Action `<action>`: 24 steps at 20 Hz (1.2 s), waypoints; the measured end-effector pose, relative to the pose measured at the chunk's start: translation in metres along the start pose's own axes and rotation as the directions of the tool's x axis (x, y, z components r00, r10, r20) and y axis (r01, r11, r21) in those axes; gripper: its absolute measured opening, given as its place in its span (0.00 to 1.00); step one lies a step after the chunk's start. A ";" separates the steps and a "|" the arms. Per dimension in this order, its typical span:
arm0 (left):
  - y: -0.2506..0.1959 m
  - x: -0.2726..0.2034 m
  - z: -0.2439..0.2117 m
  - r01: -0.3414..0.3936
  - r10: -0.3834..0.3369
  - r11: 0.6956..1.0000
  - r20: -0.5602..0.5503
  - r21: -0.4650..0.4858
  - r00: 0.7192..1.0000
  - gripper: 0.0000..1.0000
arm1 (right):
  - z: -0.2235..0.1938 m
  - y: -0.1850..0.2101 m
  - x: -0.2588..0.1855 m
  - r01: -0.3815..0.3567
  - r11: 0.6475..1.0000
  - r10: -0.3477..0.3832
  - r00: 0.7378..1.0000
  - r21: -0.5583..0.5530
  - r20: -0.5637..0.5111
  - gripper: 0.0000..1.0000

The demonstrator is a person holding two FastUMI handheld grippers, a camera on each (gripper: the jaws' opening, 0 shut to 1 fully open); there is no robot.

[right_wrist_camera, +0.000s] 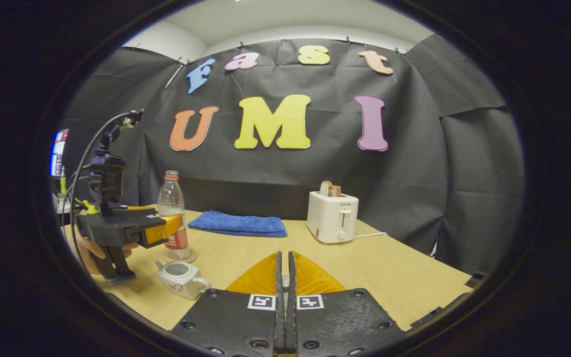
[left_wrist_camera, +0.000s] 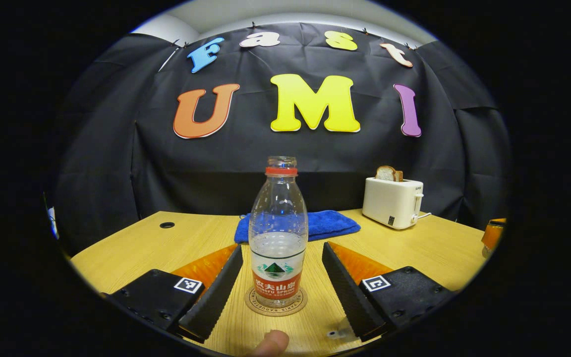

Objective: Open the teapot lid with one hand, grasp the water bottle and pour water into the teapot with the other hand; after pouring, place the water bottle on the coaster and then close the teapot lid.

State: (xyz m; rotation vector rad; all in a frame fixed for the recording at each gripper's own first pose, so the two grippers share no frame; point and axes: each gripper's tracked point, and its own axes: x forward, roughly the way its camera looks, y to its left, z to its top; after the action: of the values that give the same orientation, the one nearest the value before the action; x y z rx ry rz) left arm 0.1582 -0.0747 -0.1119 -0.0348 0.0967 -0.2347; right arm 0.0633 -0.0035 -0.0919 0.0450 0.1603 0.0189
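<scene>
Fingertip (left_wrist_camera: pixel 271 342) of the person sits at the bottom edge of the left gripper view, behind the left claw (left_wrist_camera: pixel 282 277), which stands wide open astride the water bottle (left_wrist_camera: pixel 278 233), no contact seen. Bottle upright on coaster (left_wrist_camera: pixel 276 303), part-filled, uncapped. Right claw (right_wrist_camera: pixel 284 277) fully closed, nothing between its fingers. Teapot (right_wrist_camera: pixel 180 277) on tabletop (right_wrist_camera: pixel 394 277) near bottle, appears lidless. Judgement: bottle either about to be grasped or just set down; can't tell which. Lid position unconfirmed.
</scene>
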 end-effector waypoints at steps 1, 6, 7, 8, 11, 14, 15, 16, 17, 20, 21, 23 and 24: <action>0.001 -0.007 0.003 -0.002 0.001 1.000 0.006 0.004 1.000 1.00 | -0.001 0.006 -0.002 -0.015 1.000 0.015 1.000 0.000 -0.002 0.01; 0.010 -0.049 0.004 -0.028 0.028 0.999 -0.016 0.037 0.999 1.00 | -0.003 0.028 -0.009 -0.055 0.998 0.056 0.998 -0.022 0.012 0.01; 0.007 -0.060 0.009 -0.018 0.019 0.999 -0.014 0.033 1.000 1.00 | -0.006 0.033 -0.008 -0.068 0.997 0.069 0.998 -0.028 0.005 0.00; 0.007 -0.069 0.013 -0.020 0.020 0.999 -0.010 0.040 1.000 1.00 | -0.011 0.039 -0.007 -0.085 0.996 0.084 0.996 -0.032 -0.008 0.00; 0.018 -0.093 0.028 -0.050 0.049 0.998 0.020 0.040 0.999 1.00 | -0.014 0.056 -0.003 -0.132 0.991 0.131 0.991 -0.023 -0.032 0.01; 0.028 -0.112 0.033 -0.069 0.068 0.998 0.034 0.008 0.997 1.00 | -0.010 0.067 0.002 -0.152 0.988 0.151 0.988 -0.038 -0.027 0.00; 0.035 -0.117 0.032 -0.081 0.081 0.997 0.025 0.009 0.996 1.00 | -0.010 0.072 0.003 -0.159 0.986 0.158 0.987 -0.043 -0.028 0.01; 0.043 -0.122 0.031 -0.094 0.094 0.996 0.015 0.006 0.995 1.00 | -0.009 0.077 0.004 -0.168 0.985 0.167 0.985 -0.044 -0.029 0.01; 0.048 -0.124 0.029 -0.101 0.101 0.995 0.003 -0.001 0.995 1.00 | -0.009 0.083 0.007 -0.179 0.983 0.178 0.984 -0.045 -0.031 0.02; 0.060 -0.132 0.031 -0.118 0.117 0.993 -0.012 -0.013 0.993 1.00 | -0.007 0.105 0.012 -0.218 0.975 0.217 0.976 -0.047 -0.034 0.02; 0.063 -0.134 0.031 -0.124 0.123 0.992 -0.018 -0.010 0.992 1.00 | -0.009 0.114 0.015 -0.237 0.971 0.236 0.971 -0.039 -0.041 0.02; 0.072 -0.138 0.037 -0.137 0.136 0.991 -0.011 -0.011 0.991 1.00 | -0.008 0.129 0.020 -0.274 0.962 0.272 0.961 -0.022 -0.051 0.03; 0.076 -0.140 0.037 -0.141 0.141 0.990 -0.015 -0.008 0.990 1.00 | -0.008 0.134 0.023 -0.281 0.960 0.279 0.959 -0.019 -0.053 0.02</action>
State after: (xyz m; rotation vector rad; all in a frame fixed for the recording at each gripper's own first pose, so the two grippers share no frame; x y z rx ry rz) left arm 0.0441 0.0325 -0.0653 -0.0352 0.1139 -0.0927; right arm 0.0830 0.1313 -0.0971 0.0405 0.2025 0.3058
